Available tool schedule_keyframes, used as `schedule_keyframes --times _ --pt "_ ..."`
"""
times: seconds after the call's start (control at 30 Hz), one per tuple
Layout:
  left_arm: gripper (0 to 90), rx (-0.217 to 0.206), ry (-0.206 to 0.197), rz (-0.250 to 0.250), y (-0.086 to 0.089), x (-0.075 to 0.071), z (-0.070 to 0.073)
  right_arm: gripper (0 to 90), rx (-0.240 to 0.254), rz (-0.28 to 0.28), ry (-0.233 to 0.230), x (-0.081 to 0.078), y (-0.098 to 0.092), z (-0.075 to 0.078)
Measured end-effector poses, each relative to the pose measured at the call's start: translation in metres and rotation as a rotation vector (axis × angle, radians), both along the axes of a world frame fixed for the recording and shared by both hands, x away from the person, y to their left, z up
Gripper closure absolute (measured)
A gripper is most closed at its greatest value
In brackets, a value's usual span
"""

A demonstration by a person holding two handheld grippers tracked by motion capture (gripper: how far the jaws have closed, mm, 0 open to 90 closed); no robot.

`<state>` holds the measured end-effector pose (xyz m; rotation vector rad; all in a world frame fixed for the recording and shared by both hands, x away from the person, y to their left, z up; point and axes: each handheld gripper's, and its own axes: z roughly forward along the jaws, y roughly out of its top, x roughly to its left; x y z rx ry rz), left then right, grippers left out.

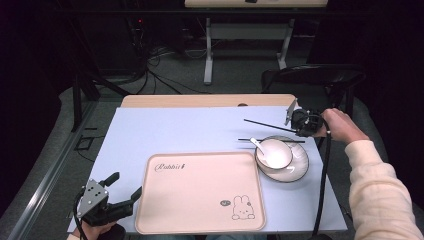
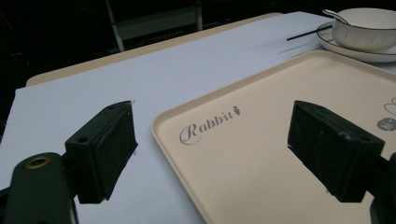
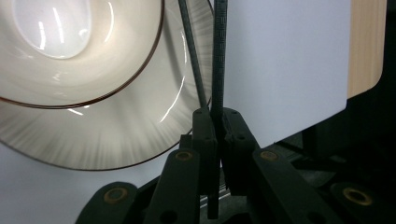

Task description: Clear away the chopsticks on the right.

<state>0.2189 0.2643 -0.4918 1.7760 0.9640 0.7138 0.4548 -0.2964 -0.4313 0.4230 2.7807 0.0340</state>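
At the counter's right edge we clamp one black chopstick (image 3: 218,56) in our right gripper (image 3: 216,122) above the plate (image 1: 298,167), while our left gripper (image 1: 120,190), jaws wide and empty, sits by the tray's (image 1: 200,200) near-left corner.

Tray: rectangular cream plastic tray (image 1: 200,192) on the table (image 1: 165,130), front centre.
Bowl: white ceramic bowl (image 1: 274,152) on striped saucer (image 1: 299,167), right of tray.
Spoon: in bowl.
Chopsticks: black chopstick pair (image 1: 265,126), one gripped by right tongs (image 1: 300,125) behind saucer.
Left tongs (image 1: 122,187): left of tray.
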Motion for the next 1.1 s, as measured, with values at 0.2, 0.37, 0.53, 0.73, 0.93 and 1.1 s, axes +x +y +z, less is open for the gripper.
schedule_keyframes --times 0.2,0.37,0.53,0.73,0.93,1.1 --pt "15.1 0.001 -0.001 0.001 0.000 0.000 0.000 85.2 0.009 -0.050 -0.014 -0.010 0.003 0.019" --pt "15.1 0.004 -0.001 0.003 0.000 0.000 0.000 85.2 0.013 -0.087 -0.004 -0.025 0.011 0.031" --pt "15.1 0.001 -0.001 0.002 0.000 0.000 0.000 85.2 0.041 -0.140 0.002 -0.042 0.022 0.043" --pt "15.1 0.003 -0.002 0.003 0.000 0.000 0.000 85.3 0.075 -0.217 0.026 -0.057 0.037 0.047" --pt "15.1 0.004 -0.002 0.004 0.000 0.000 0.000 85.4 0.121 -0.290 0.062 -0.069 0.050 0.047" --pt "15.1 0.005 -0.002 0.007 0.000 0.000 0.000 85.4 0.156 -0.368 0.102 -0.082 0.063 0.044"
